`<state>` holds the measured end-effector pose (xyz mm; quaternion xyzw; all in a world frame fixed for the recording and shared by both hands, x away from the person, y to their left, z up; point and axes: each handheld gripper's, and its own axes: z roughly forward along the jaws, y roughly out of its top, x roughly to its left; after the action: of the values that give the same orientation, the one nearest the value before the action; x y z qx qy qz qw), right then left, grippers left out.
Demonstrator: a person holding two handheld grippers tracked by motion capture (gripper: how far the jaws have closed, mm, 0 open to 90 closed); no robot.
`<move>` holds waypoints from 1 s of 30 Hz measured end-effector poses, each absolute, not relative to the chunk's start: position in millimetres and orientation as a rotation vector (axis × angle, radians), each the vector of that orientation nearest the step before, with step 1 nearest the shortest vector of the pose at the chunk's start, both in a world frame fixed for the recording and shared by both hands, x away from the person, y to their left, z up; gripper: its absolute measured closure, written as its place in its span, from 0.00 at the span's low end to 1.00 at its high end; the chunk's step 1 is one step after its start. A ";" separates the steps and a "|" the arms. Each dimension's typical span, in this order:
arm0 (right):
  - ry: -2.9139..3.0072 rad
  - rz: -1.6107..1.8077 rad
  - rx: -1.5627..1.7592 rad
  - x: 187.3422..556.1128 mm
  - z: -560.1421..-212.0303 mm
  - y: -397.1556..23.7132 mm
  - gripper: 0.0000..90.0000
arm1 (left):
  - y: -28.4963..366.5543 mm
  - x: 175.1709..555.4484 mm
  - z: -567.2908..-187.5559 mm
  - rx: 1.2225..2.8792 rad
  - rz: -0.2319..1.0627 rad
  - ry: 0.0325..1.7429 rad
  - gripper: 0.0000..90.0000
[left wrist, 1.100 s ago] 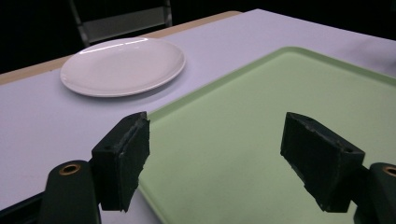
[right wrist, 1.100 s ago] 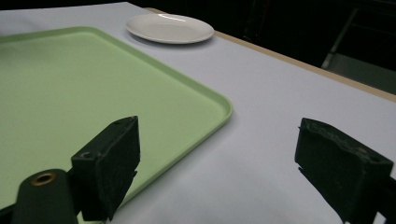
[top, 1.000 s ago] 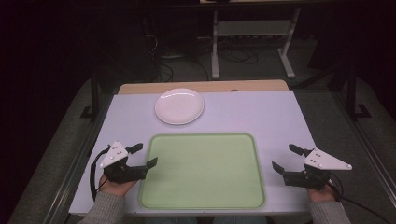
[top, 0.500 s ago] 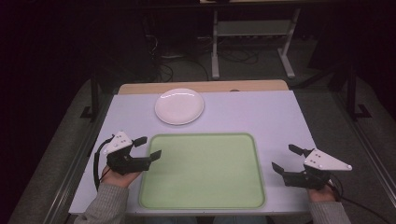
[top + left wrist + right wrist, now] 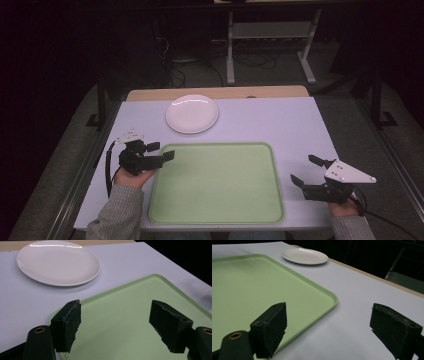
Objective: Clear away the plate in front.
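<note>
Green tray found empty at the near middle of the worktop, with white plate bare just beyond its far left corner. Held left gripper over that corner, jaws wide though just closing a little, nothing between. Held right gripper open and empty beside the tray's right edge. Judged an approach step; next called for reaching the plate's rim and straddling it.

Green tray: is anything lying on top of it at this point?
Nothing lies on the green tray; its surface is bare. The left tool hangs open above its near-left corner. The white plate sits apart, behind it.
</note>
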<state>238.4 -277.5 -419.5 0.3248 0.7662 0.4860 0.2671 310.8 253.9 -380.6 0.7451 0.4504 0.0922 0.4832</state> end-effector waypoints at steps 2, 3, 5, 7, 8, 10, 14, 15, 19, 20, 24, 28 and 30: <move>2.067 1.312 0.878 238.3 -419.5 -277.6 0.15 | 255.6 316.1 -379.8 1.783 0.204 1.115 0.30; 2.068 1.310 0.878 238.5 -419.7 -277.5 0.15 | 255.9 318.0 -379.3 1.777 0.201 1.118 0.30; 2.071 1.309 0.876 238.8 -419.8 -277.1 0.15 | 256.4 323.2 -378.2 1.762 0.184 1.131 0.30; 2.071 1.308 0.876 238.6 -419.8 -276.7 0.15 | 257.8 330.3 -378.0 1.727 0.142 1.159 0.30; 2.072 1.308 0.875 238.5 -419.7 -276.7 0.15 | 258.3 332.5 -378.2 1.710 0.124 1.169 0.30; 2.073 1.309 0.874 238.3 -419.6 -276.8 0.15 | 258.9 335.2 -378.9 1.689 0.110 1.179 0.30; 2.080 1.310 0.869 238.1 -419.8 -276.0 0.15 | 256.9 345.5 -382.1 1.659 0.088 1.213 0.30; 2.081 1.310 0.868 238.1 -419.8 -275.9 0.15 | 256.3 346.9 -382.7 1.649 0.079 1.219 0.30; 2.082 1.313 0.868 238.1 -419.8 -275.9 0.15 | 256.3 357.5 -387.5 1.610 0.022 1.258 0.34; 2.082 1.313 0.868 238.1 -419.8 -275.9 0.15 | 256.3 357.5 -387.5 1.610 0.022 1.258 0.33; 2.078 1.316 0.864 237.8 -419.5 -276.0 0.15 | 257.7 367.4 -393.8 1.551 0.035 1.286 0.33; 2.080 1.316 0.865 238.1 -419.7 -276.0 0.15 | 257.6 377.8 -399.0 1.547 0.020 1.321 0.32; 2.080 1.317 0.864 238.0 -419.7 -276.0 0.15 | 257.3 380.5 -399.5 1.545 0.024 1.333 0.31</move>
<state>238.0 -276.0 -419.7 0.3194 0.7690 0.4871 0.2633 380.5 257.3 -399.5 0.6453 0.5566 0.0102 0.5232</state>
